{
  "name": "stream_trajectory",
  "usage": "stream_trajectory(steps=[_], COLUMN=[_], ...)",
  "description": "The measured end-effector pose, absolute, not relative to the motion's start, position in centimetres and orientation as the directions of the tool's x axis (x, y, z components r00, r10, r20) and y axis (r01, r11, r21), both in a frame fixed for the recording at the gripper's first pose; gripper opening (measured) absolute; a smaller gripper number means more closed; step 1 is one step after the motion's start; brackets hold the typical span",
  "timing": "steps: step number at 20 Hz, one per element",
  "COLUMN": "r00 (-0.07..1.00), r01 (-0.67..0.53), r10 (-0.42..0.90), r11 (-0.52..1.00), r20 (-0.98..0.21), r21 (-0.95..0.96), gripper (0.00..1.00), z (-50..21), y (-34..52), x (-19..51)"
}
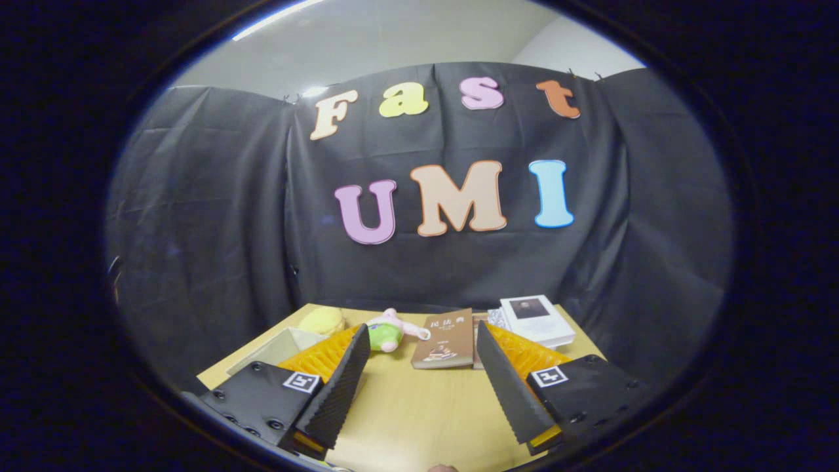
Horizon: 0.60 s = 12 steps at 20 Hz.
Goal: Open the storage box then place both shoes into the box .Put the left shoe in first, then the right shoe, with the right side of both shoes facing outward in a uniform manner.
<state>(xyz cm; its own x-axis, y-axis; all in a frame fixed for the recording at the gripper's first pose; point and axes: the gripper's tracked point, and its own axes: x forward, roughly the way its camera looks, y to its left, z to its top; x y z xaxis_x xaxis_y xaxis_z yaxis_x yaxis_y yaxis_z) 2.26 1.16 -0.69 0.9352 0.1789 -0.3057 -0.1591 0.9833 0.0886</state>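
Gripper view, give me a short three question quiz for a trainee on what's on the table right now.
1. True or false: the gripper is shut on the brown book.
2. Which thing lies closest beside the brown book, on the side of the yellow plush? A) the white book B) the pink and green plush toy C) a shoe
3. Fill in: between the fingers is only bare ____.

Key
1. False: the fingers stand wide apart and hold nothing; the book lies beyond them.
2. B
3. table
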Motion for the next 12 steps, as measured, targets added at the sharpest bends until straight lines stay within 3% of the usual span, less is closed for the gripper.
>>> stream_trajectory(steps=[12], r00=[0.97], r01=[-0.087], r10=[0.101], r11=[0.994], r20=[-0.221], r21=[0.068], gripper=[1.0], z=[0.7], y=[-3.1], x=[1.8])
